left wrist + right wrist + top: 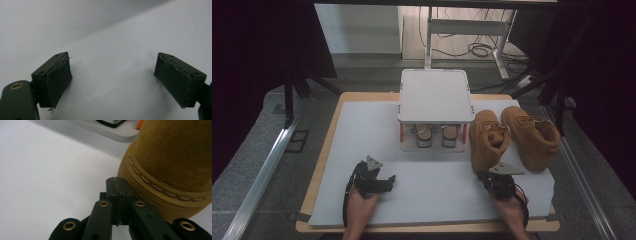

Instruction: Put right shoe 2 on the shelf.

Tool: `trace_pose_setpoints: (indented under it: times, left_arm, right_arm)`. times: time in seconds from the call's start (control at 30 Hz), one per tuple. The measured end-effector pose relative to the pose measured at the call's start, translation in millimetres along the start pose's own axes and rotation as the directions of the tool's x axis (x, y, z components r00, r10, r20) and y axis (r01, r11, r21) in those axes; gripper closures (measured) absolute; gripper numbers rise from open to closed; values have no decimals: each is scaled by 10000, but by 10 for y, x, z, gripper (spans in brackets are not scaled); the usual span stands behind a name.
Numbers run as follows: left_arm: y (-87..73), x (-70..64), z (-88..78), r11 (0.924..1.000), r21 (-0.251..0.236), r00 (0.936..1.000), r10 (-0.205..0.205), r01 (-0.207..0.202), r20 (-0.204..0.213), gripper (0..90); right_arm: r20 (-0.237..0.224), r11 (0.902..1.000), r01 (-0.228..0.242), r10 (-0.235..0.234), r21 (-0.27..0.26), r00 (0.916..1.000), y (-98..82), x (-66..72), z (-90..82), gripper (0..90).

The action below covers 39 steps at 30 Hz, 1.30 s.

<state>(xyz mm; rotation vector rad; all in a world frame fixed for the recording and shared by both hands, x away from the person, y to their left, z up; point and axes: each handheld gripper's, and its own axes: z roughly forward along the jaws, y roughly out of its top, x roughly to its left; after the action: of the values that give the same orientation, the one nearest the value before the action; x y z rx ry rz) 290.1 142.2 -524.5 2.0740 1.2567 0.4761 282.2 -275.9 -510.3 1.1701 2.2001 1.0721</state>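
Observation:
Two tan suede boots stand at the right of the white mat, the left boot [488,138] beside the right boot [532,136]. My right gripper [492,176] sits at the toe of the left boot [172,170], its jaws shut together with nothing between them [117,187], and they lie against the boot's ribbed sole edge. My left gripper [384,181] rests on the mat at the front left, open, its two pads [58,80] far apart over bare mat.
A small white two-level rack [435,95] stands at the back middle of the mat, with a pair of grey shoes [436,136] on its lower shelf. The white mat [377,130] covers a wooden table whose edges lie close on every side.

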Motion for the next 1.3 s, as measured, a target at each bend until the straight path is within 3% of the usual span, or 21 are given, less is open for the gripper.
trace_pose_setpoints:
  times: [0.57, 0.73, 0.83, 0.97, 1.1, 1.3]
  left_arm:
    - [0, -1, 0, 10000, 1, 10000, -2, 2, 0, 137]
    - [0, 0, 0, 10000, 4, 10000, 2, -2, 1, 137]
    - [0, 1, 0, 10000, 4, 10000, -3, 3, 5, 137]
    - [0, 1, 0, 10000, 7, 10000, 1, -1, 2, 137]
    - [0, 1, 0, 10000, 8, 10000, 3, -3, 3, 137]
    - [0, 1, 0, 10000, 6, 10000, -2, 2, 3, 137]
  right_arm:
    - [651, 9991, -435, 435, -20, 9969, -194, -305, -255, 900]
    - [775, 9993, -361, 363, -45, 9963, -193, -267, -242, 900]
    - [514, 9983, -495, 509, -294, 9974, -196, -264, -267, 886]
    - [549, 9952, -644, 686, -742, 9961, -175, -260, -355, 804]
    - [720, 9858, -996, 1100, -1349, 9913, -173, -272, -469, 684]
    - [1131, 9670, -1531, 1785, -2037, 9774, -132, -344, -599, 468]
